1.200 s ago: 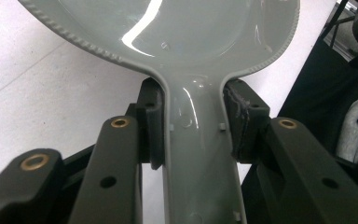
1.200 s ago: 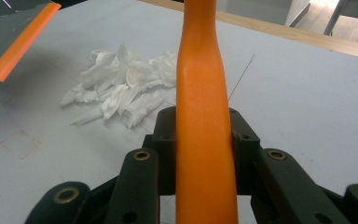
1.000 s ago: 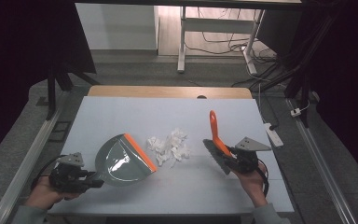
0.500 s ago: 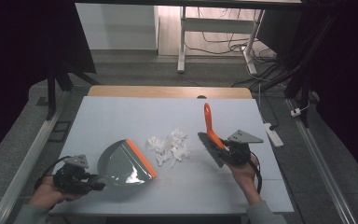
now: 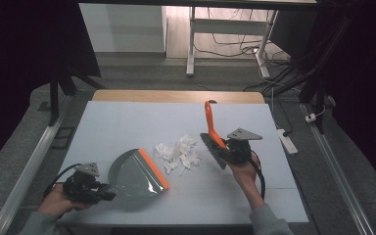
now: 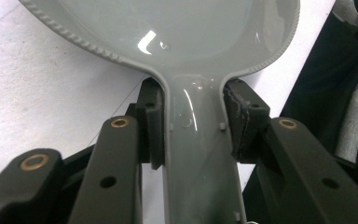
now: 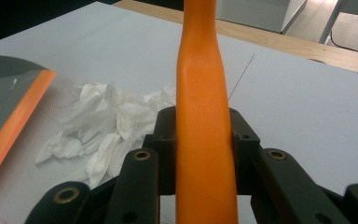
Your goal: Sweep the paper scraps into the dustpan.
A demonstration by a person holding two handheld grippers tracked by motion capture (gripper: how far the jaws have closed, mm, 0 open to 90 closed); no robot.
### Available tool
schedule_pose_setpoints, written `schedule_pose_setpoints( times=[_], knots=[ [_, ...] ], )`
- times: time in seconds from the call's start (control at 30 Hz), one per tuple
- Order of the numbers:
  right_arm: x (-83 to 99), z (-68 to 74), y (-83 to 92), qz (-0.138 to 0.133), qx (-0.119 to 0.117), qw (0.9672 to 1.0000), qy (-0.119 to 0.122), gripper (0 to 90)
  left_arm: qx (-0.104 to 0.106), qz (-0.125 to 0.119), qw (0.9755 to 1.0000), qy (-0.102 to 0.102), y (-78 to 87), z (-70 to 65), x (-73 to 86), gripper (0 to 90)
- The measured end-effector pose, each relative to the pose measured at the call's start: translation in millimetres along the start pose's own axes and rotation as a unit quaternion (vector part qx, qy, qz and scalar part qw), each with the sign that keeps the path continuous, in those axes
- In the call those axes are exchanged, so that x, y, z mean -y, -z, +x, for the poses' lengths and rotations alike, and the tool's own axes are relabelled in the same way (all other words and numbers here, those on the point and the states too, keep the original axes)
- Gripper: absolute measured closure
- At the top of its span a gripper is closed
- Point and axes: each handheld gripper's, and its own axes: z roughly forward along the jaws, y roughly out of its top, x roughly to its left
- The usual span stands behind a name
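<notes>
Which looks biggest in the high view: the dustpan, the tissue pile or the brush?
1. Dustpan, held by the left gripper
2. Tissue pile and brush, in the right gripper: too alike to rank.

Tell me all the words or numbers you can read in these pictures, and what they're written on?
There are none to read.
The grey dustpan and its orange lip show no letters or numbers.
The orange brush handle is plain.
The white crumpled paper bits carry no print that can be made out.
The left gripper and right gripper show bare black jaws, no labels.
</notes>
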Motion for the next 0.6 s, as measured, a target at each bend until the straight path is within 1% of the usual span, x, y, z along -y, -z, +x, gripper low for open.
schedule_pose_setpoints(
  times=[0.07, 0.1, 0.2, 0.33, 0.43, 0.5, 0.53, 0.6],
  knots=[
    [-2.3, 1.2, -6.6, 0.001, -0.002, 1.0000, -0.001, 70.2, 0.000, 0.000, 1.0000, -0.001, -1.1, 0.5, -0.5, 62.0],
    [-2.3, 1.2, -6.6, 0.001, -0.002, 1.0000, -0.001, 70.2, -0.001, -0.001, 1.0000, 0.000, -1.9, 0.8, -0.8, 62.0],
    [-1.3, 5.6, -12.8, 0.013, -0.003, 0.9999, 0.007, 70.2, -0.002, 0.003, 1.0000, 0.002, -5.3, 1.6, -2.9, 62.0],
    [-2.3, 9.6, -18.6, 0.021, -0.005, 0.9997, 0.014, 70.2, -0.001, 0.006, 1.0000, 0.003, -7.1, 1.3, -3.4, 62.0],
    [-5.3, 10.5, -25.1, 0.029, -0.004, 0.9993, 0.023, 70.2, -0.003, 0.001, 1.0000, 0.005, -5.1, 1.4, -2.4, 62.0],
    [-7.8, 9.9, -31.3, 0.033, -0.004, 0.9992, 0.021, 70.2, -0.001, -0.004, 1.0000, 0.006, -3.8, 2.2, -2.0, 62.0],
    [-9.1, 9.9, -34.8, 0.033, -0.005, 0.9992, 0.022, 70.2, 0.001, -0.004, 1.0000, 0.007, -3.6, 2.7, -2.0, 62.0],
    [-11.6, 11.1, -41.5, 0.038, 0.000, 0.9989, 0.029, 70.2, 0.002, -0.003, 1.0000, 0.006, -4.6, 3.7, -2.1, 62.0]
  ],
)
